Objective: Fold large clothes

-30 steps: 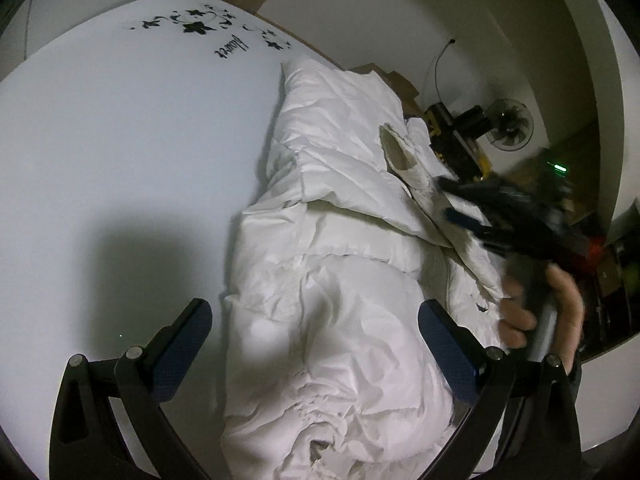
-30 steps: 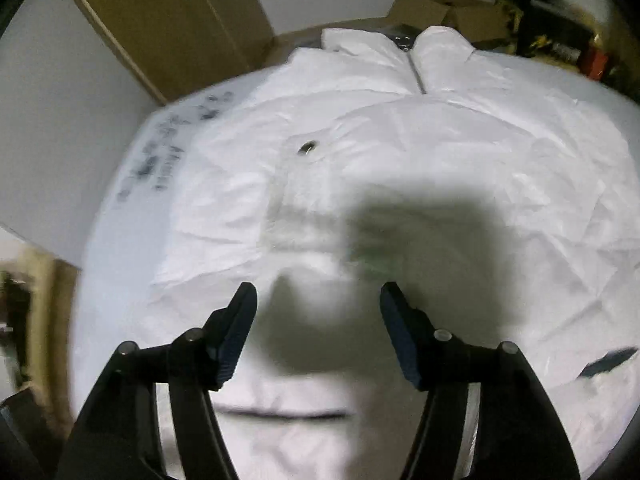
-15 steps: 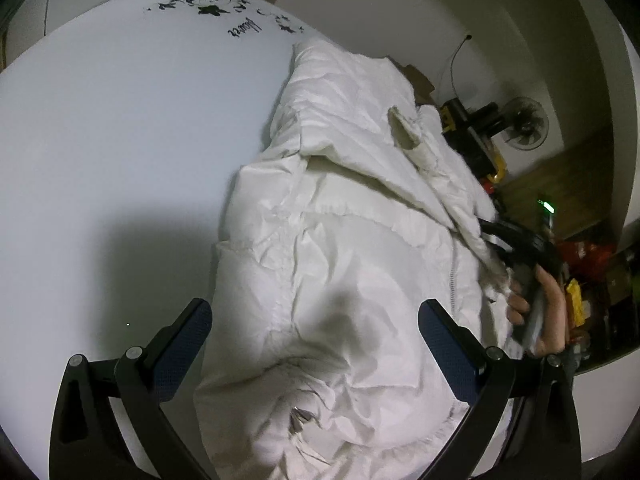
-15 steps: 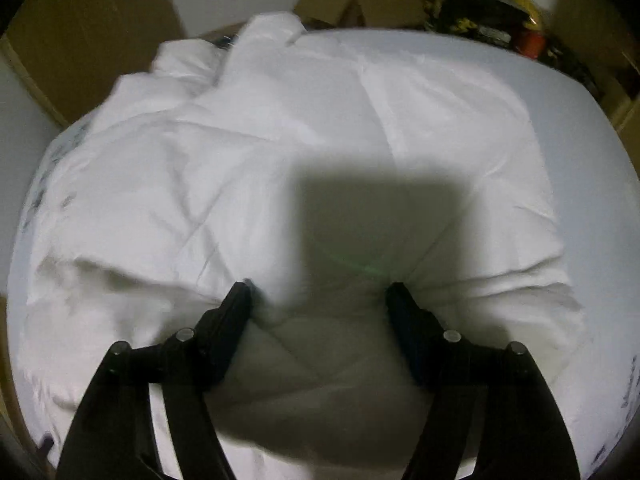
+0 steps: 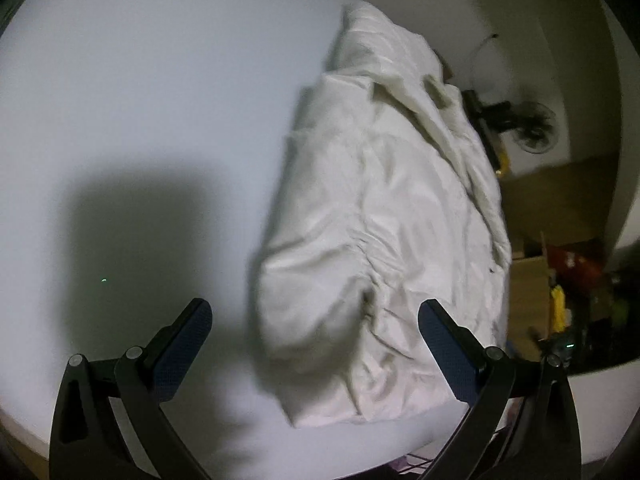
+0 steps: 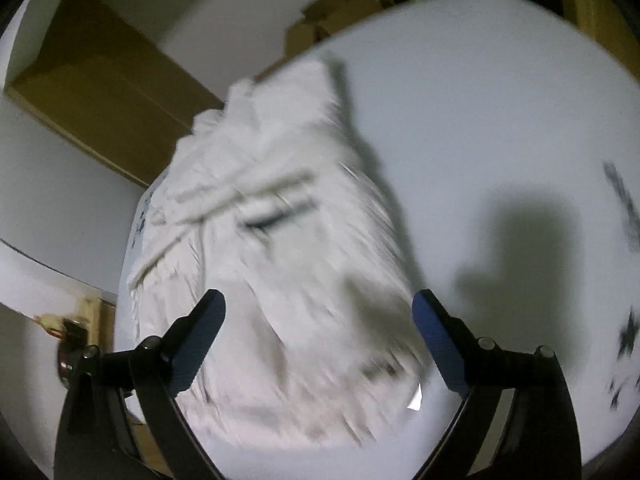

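The puffy white quilted jacket (image 5: 384, 216) lies folded into a long, narrow bundle on the pale round counter (image 5: 152, 112), reaching from about six o'clock toward twelve in the left wrist view. One fold looks finished; the next move probably calls for gripping an end and doubling the bundle over. Its padded shell is crinkled, soft and thick. The left gripper (image 5: 316, 344) stands wide, holding nothing. The right gripper (image 6: 318, 340), whose jaws have just been opening, hangs empty above the jacket.
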